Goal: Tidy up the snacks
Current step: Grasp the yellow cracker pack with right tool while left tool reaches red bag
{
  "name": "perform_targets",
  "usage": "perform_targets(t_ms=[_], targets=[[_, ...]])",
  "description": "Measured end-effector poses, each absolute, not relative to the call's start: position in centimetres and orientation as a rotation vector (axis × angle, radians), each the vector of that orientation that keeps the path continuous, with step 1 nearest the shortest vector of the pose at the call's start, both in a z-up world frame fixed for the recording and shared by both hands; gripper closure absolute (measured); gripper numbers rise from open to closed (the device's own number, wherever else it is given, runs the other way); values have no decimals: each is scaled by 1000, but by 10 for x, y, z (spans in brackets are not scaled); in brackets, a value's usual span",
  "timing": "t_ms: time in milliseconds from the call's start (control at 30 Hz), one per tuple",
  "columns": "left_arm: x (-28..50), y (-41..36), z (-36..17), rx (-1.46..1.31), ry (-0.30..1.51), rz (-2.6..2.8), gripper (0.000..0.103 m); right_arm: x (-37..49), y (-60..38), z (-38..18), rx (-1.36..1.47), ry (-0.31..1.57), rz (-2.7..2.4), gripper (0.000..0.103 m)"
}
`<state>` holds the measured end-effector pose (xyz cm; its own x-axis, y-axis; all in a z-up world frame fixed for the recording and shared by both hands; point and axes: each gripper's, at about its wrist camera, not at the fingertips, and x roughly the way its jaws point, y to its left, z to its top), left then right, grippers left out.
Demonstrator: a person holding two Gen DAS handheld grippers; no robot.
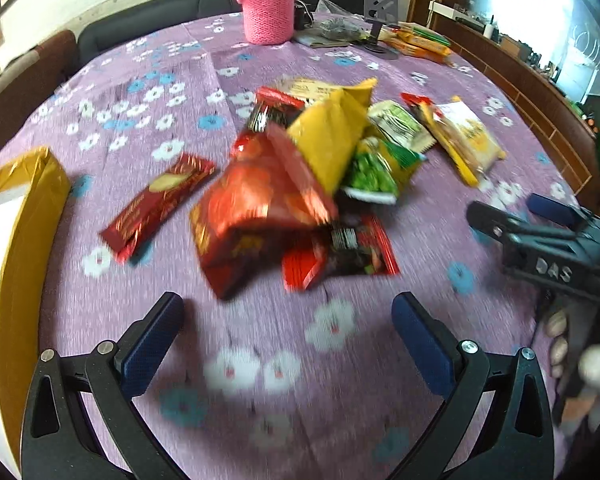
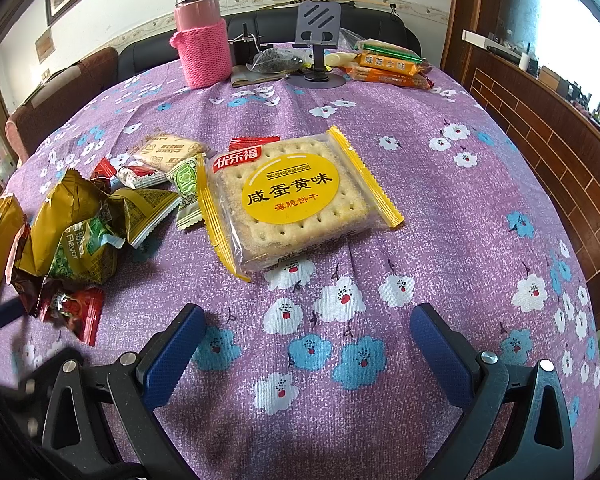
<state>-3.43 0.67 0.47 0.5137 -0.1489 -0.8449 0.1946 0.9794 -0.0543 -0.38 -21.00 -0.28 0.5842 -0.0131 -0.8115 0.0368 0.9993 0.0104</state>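
Note:
A pile of snack packets lies on the purple flowered tablecloth [image 1: 260, 340]: a big red bag [image 1: 256, 208], a yellow bag [image 1: 332, 136], a green pea bag [image 1: 372, 172], a long red biscuit bar [image 1: 160, 204]. My left gripper [image 1: 288, 340] is open and empty, just short of the red bag. My right gripper [image 2: 304, 344] is open and empty, in front of a salted egg yolk biscuit pack [image 2: 296, 196]. The right gripper also shows in the left wrist view [image 1: 540, 224].
A yellow box [image 1: 16, 240] stands at the left edge. A pink flask in a knitted sleeve [image 2: 202, 36], a grey phone stand [image 2: 318, 36] and orange biscuit packs [image 2: 388, 66] sit at the far side. Chairs and a wooden cabinet surround the table.

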Motion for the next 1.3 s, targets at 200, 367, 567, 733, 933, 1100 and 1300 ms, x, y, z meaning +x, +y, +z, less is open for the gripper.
perform_targets(t_ms=[200, 367, 567, 733, 933, 1100, 1300], targets=[[-78, 42, 22, -132, 953, -276, 3, -9, -209, 1, 10, 1008, -2, 0], [-116, 76, 37, -198, 908, -269, 6, -23, -204, 0, 1, 1000, -7, 0], [-140, 98, 53, -240, 836, -284, 13, -38, -203, 1, 16, 996, -22, 0], [-143, 104, 59, -230, 802, -257, 13, -53, -198, 2, -42, 1041, 51, 0], [-143, 111, 54, -252, 823, -249, 13, -72, -162, 45, -187, 903, 93, 43], [-152, 125, 60, -275, 798, -218, 13, -47, -105, 95, -58, 791, 322, 45], [-164, 143, 69, -269, 760, -165, 12, 18, -53, 58, 91, 1001, 528, 42]])
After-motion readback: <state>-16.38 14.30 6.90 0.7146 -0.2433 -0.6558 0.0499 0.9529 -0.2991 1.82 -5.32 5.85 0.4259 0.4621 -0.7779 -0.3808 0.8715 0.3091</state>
